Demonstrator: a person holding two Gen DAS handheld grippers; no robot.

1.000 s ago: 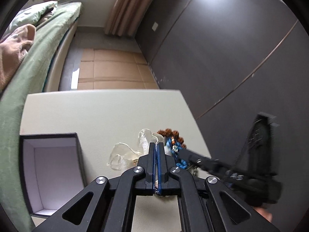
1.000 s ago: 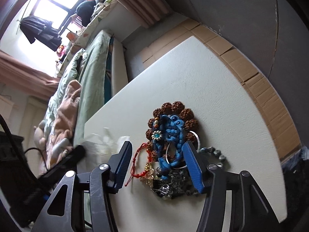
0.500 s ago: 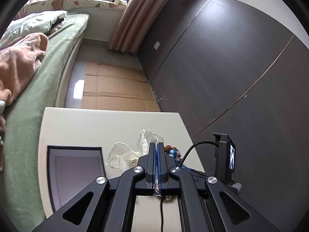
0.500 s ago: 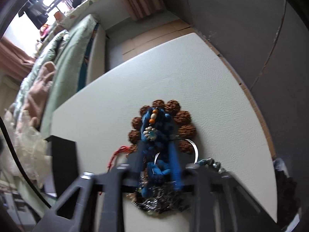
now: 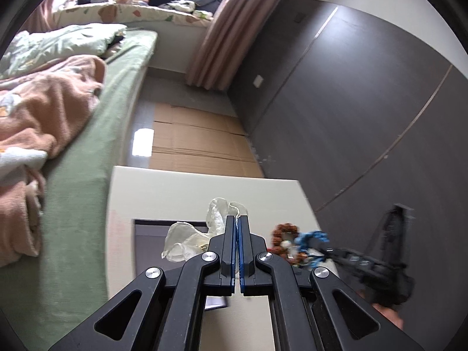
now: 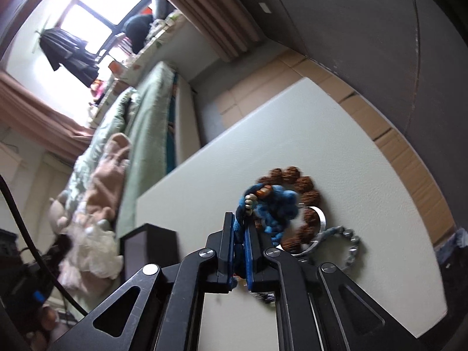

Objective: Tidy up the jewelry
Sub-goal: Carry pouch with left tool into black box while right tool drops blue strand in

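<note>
Tabletop (image 6: 365,158); right tongs (image 6: 240,234) around blue bracelet (image 6: 278,204).

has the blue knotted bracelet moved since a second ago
Yes. The blue knotted bracelet, clamped in the right gripper, is pulled up and leftward off the brown bead bracelet.

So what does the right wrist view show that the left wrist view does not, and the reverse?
Only the right wrist view shows the silver bangle and the grey bead bracelet, and the right gripper shut on the blue knotted bracelet.

Only the left wrist view shows the box's grey inside, and the left gripper shut on a translucent pouch.

Both show the brown bead bracelet, the blue one, the dark box and the white table.
</note>
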